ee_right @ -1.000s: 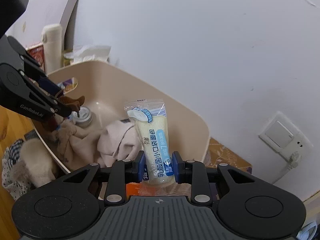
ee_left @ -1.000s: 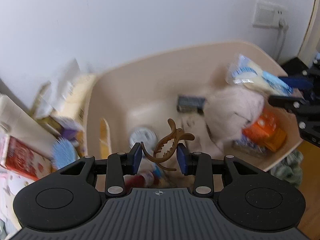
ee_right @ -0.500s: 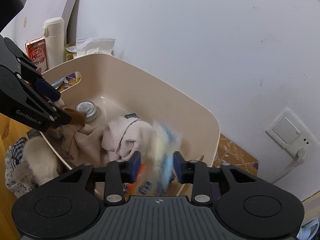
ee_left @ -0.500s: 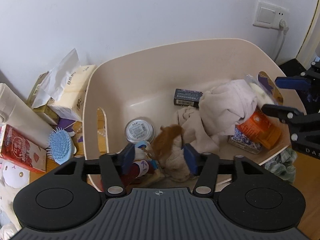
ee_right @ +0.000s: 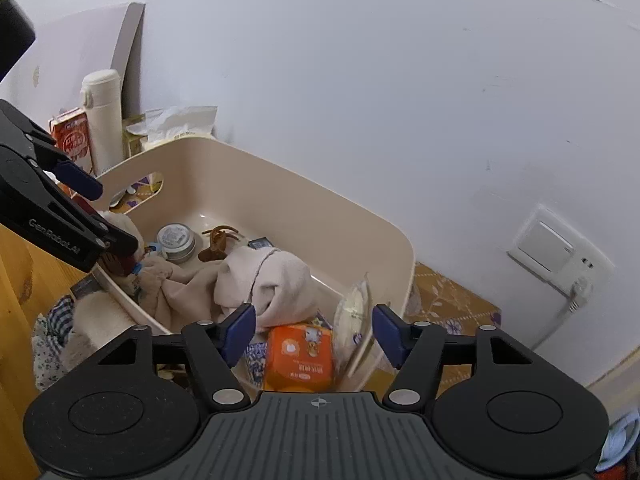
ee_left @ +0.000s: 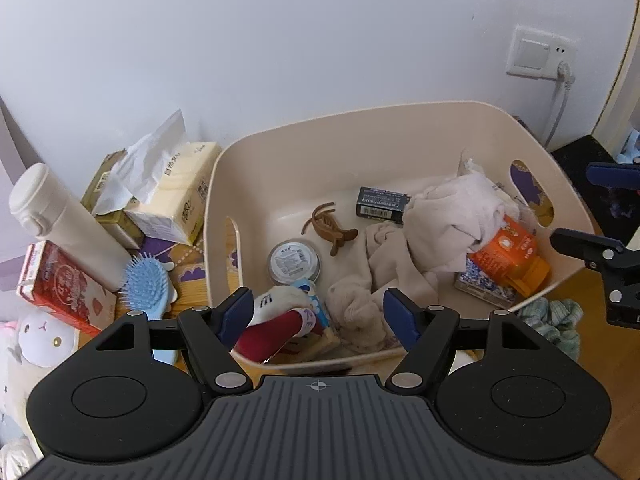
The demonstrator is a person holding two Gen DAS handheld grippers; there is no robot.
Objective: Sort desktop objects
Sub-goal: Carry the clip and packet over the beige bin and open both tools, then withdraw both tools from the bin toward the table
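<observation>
A beige plastic bin point(ee_left: 360, 128) point(ee_right: 304, 204) stands against the wall. Inside it lie a brown hair claw clip point(ee_left: 329, 227) point(ee_right: 218, 242), a round tin point(ee_left: 294, 261) point(ee_right: 176, 238), a dark small box point(ee_left: 382, 199), pale cloths point(ee_left: 448, 216) point(ee_right: 276, 280), an orange pack point(ee_left: 506, 254) point(ee_right: 300, 356) and a white bread bag point(ee_right: 354, 320) leaning on the bin's near wall. My left gripper point(ee_left: 318, 316) hovers over the bin's near edge, jaws opening, nothing pressed between them. My right gripper point(ee_right: 312, 332) hangs above the orange pack, jaws opening, gripping nothing.
Left of the bin stand a tissue pack point(ee_left: 176, 188), a white flask point(ee_left: 60, 220), a red carton point(ee_left: 60, 284), a blue hairbrush point(ee_left: 146, 292) and a plush toy point(ee_left: 40, 336). A wall socket point(ee_left: 540, 54) with a plugged cable is at the right. Crumpled fabric point(ee_left: 556, 320) lies outside the bin.
The left jaws spread and let the brown claw clip fall into the bin. The right jaws spread and dropped the bread bag, which now leans inside the bin. Both grippers pulled back a little.
</observation>
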